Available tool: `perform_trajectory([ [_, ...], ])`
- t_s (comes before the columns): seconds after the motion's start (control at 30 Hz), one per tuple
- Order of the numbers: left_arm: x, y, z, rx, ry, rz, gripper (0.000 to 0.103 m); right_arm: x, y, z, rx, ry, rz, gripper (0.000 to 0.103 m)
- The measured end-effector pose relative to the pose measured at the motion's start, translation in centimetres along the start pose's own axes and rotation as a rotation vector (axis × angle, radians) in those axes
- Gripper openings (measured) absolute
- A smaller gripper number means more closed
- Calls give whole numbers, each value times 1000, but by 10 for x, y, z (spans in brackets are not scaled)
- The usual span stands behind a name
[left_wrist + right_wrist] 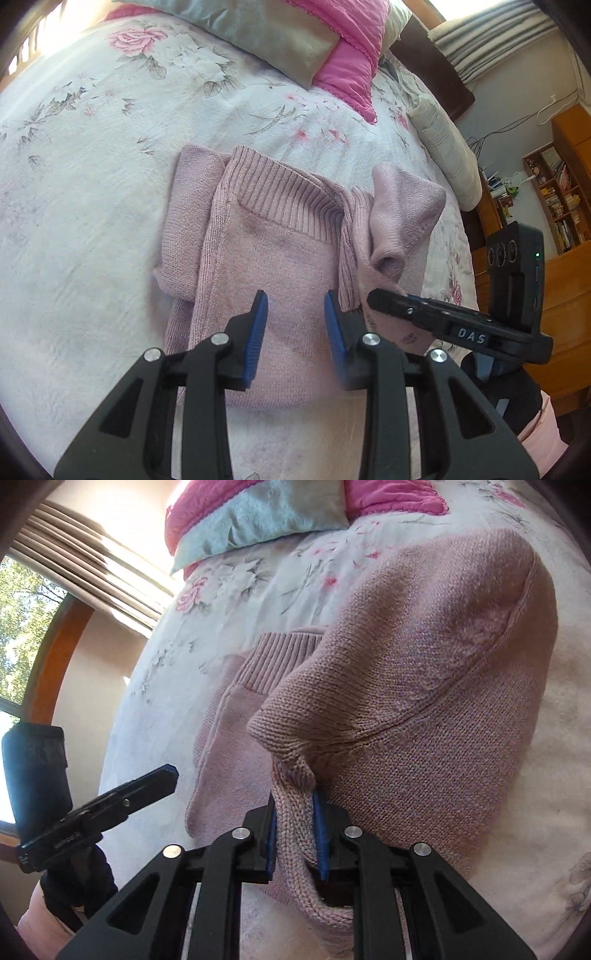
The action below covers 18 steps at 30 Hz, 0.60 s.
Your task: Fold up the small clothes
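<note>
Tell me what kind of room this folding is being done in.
Most likely a bedroom at home. The pink sweater lies on a bed with a floral bedspread, pillows are stacked at its far end, and a wooden bookshelf stands against the wall beside it.

Both grippers are black plastic frames with silver round screws and blue ribbed pads [258, 332], the right gripper [376, 295] lettered "DAS" at right.
</note>
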<state>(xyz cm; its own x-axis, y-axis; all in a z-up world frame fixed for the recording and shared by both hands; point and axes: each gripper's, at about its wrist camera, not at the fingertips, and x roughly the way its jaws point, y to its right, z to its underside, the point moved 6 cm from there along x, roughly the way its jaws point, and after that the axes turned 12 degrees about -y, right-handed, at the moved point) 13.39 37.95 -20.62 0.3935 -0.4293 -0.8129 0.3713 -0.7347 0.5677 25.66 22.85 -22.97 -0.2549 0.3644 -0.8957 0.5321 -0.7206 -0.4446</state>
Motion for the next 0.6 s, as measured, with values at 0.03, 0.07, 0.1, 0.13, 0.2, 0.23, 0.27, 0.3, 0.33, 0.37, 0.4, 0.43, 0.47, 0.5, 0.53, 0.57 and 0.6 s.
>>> perform_trajectory([
  [0.03,1,-1,-1,-3,-5,9,30,7,1,1,3,-12,11,18],
  [0.07,3,0,-3,-9,-10,18,30,14,3,2,6,-23,12,21],
  [0.1,5,0,-5,-14,-15,34,31,18,5,4,11,-31,6,23],
  [0.13,9,2,-8,-19,-21,51,33,21,7,5,19,-35,-3,26],
  [0.2,20,5,-15,-28,-44,88,35,18,6,7,18,-24,-42,35],
  [0.23,26,8,-18,-33,-58,109,35,12,4,9,13,-14,-61,42],
  [0.27,31,10,-21,-41,-71,127,35,3,2,11,9,1,-69,49],
  [0.3,37,14,-23,-46,-81,153,35,-8,0,14,6,20,-73,53],
  [0.33,41,18,-25,-49,-87,180,36,-20,-2,17,2,44,-85,60],
  [0.37,44,23,-26,-52,-90,198,37,-32,-5,23,-11,73,-105,62],
  [0.4,46,30,-27,-50,-91,214,43,-42,-8,28,-24,93,-110,62],
  [0.43,48,37,-28,-41,-90,225,48,-50,-8,35,-34,103,-103,62],
  [0.47,50,45,-29,-30,-87,235,48,-57,-7,42,-36,114,-108,62],
  [0.5,53,52,-30,-18,-88,248,48,-63,-4,48,-25,124,-123,62],
  [0.53,55,59,-30,-9,-93,259,49,-67,1,54,-9,133,-148,62],
  [0.57,58,64,-31,-4,-96,265,50,-70,6,58,7,135,-180,62],
  [0.6,61,69,-32,2,-102,265,54,-69,11,61,20,130,-214,61],
])
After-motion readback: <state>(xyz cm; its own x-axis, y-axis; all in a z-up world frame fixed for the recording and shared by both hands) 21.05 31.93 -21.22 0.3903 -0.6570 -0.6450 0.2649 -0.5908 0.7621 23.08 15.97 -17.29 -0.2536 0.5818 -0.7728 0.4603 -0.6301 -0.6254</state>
